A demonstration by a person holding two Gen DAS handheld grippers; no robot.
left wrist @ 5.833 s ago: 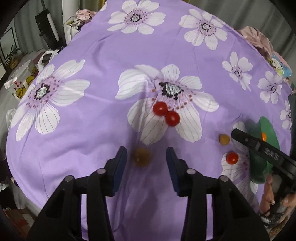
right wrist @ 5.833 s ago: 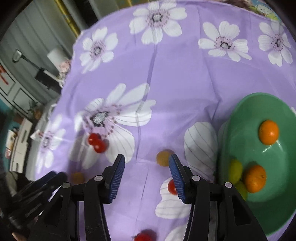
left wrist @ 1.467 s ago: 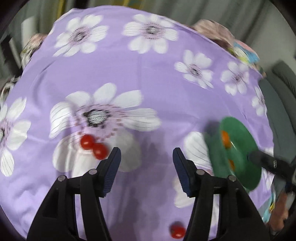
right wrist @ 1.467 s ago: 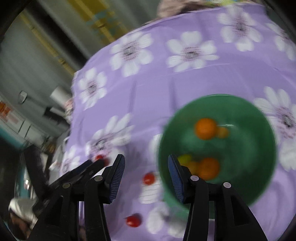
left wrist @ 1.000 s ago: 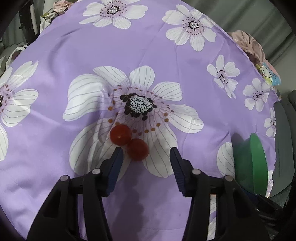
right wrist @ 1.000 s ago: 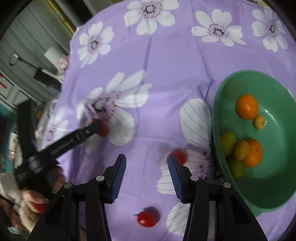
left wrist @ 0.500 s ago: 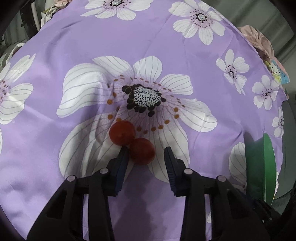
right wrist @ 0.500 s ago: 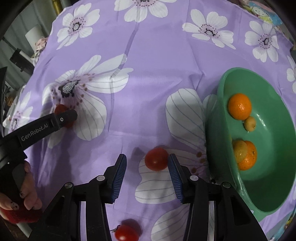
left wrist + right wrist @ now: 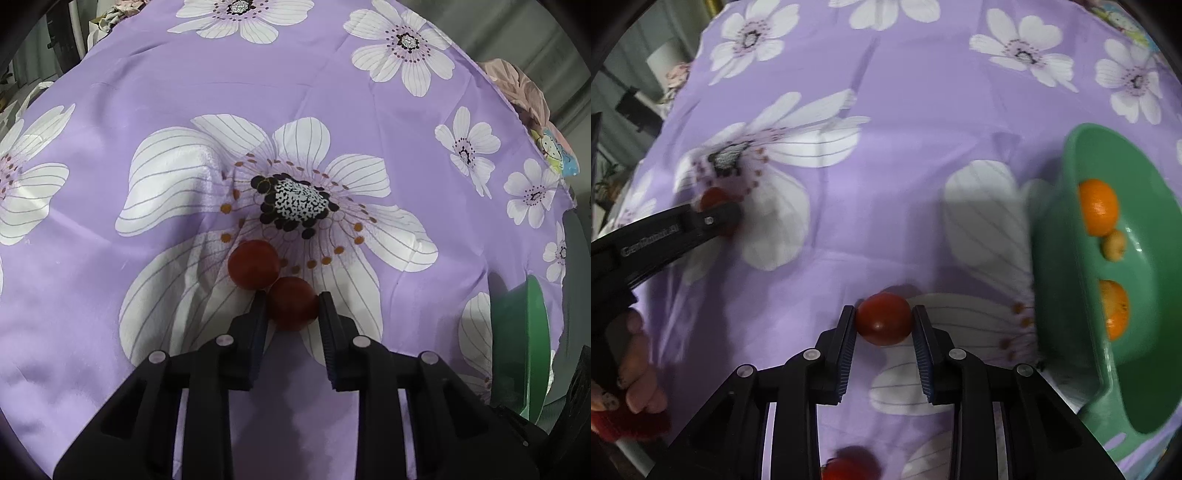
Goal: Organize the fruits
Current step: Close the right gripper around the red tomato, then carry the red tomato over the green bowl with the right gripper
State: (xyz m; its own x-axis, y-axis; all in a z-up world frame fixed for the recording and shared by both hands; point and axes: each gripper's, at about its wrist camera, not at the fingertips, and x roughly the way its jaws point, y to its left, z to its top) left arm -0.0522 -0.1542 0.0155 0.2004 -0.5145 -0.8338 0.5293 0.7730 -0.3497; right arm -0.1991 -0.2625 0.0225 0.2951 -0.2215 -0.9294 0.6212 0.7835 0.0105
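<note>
Purple floral cloth [image 9: 332, 92], green bowl [image 9: 1145, 369] at right.
Left gripper [image 9: 291, 306] and right gripper [image 9: 884, 317] each pinch 1 tomato [image 9: 293, 308], low.

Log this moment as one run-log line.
left gripper: closing around near tomato, second tomato touching it | right gripper: bracketing a tomato | green bowl: holds oranges

4 tomatoes [image 9: 883, 318], 2 oranges [image 9: 1097, 207]

Smooth purple cloth [image 9: 147, 92] (faintly creased) under a glossy plastic bowl [image 9: 1145, 369].
</note>
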